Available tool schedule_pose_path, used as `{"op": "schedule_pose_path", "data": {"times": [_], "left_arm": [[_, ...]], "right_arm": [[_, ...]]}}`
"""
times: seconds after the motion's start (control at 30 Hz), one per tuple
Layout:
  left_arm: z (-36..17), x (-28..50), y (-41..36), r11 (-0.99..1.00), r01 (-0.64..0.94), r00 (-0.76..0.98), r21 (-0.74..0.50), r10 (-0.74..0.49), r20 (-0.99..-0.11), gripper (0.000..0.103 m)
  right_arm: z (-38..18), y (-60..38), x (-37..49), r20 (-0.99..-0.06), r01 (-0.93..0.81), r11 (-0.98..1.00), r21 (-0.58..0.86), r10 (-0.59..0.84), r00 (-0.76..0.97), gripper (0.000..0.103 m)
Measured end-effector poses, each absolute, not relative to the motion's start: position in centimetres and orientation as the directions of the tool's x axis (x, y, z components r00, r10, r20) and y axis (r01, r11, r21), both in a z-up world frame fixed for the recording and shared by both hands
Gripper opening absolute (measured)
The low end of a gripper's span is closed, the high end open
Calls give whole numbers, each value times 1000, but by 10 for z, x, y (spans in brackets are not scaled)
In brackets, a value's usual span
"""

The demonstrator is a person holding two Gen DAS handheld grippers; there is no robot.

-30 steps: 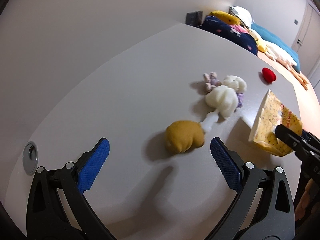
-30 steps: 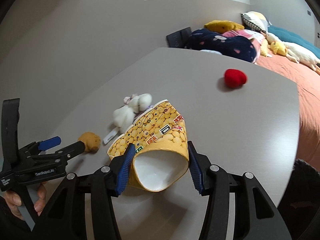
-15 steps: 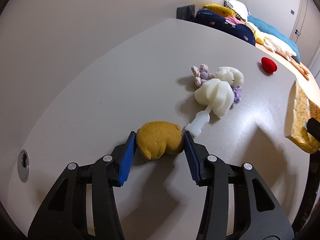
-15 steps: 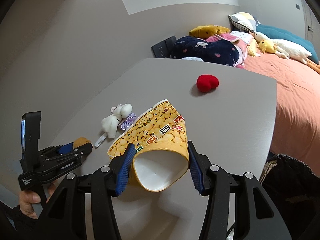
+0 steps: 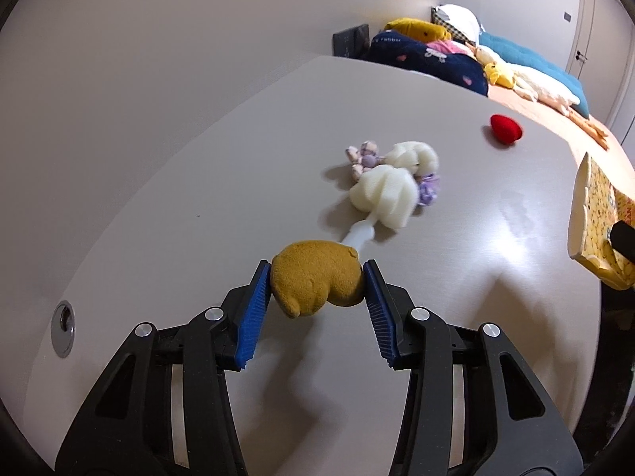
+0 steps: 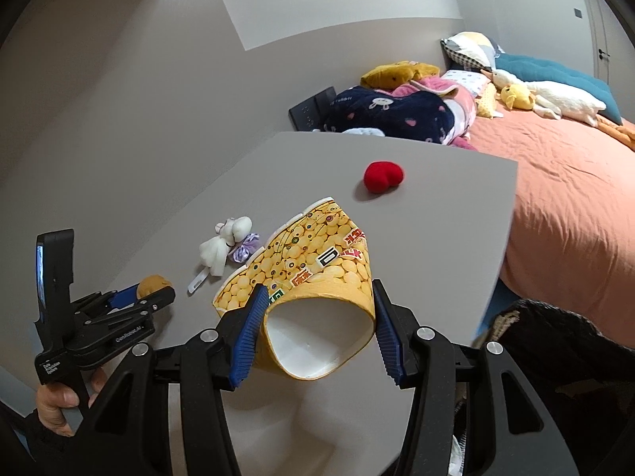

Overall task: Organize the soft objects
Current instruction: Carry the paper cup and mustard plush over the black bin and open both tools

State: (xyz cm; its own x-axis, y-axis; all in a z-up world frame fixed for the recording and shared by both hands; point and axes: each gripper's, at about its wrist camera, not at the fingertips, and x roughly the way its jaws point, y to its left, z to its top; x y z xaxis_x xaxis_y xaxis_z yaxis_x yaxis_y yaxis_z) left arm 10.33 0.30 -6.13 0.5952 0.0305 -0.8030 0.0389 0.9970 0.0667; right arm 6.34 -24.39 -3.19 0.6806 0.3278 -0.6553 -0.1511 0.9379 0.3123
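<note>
Soft toys first: mustard plush [image 5: 317,277] now sits clamped between the blue pads of our left gripper [image 5: 317,283], at the near part of the desk [image 5: 198,182]. A second ago those jaws stood wide, well short of the plush; they have just closed to about half span and both pads now press its sides. It looks slightly lifted, though we cannot tell for sure.

Right gripper [image 6: 317,327] unchanged: jaws roughly half open, pinching the yellow paper bucket [image 6: 313,273] near its narrow base, tilted, held clear of the desk.

Not yet collected: white sponge brush [image 5: 387,196], purple-and-white bundle [image 5: 397,158] touching it, red heart plush [image 5: 506,129] well apart toward the bed [image 6: 563,182].

Our judgement: pick is secured; carrying it to the bucket likely comes next.
</note>
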Motion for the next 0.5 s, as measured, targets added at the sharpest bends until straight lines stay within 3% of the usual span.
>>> {"op": "schedule_pose_path", "data": {"times": [0.5], "left_arm": [[-36, 60, -62, 991, 129, 620, 29, -57, -782, 46]], "right_arm": [[-15, -301, 4, -630, -84, 945, 315, 275, 726, 53]]}}
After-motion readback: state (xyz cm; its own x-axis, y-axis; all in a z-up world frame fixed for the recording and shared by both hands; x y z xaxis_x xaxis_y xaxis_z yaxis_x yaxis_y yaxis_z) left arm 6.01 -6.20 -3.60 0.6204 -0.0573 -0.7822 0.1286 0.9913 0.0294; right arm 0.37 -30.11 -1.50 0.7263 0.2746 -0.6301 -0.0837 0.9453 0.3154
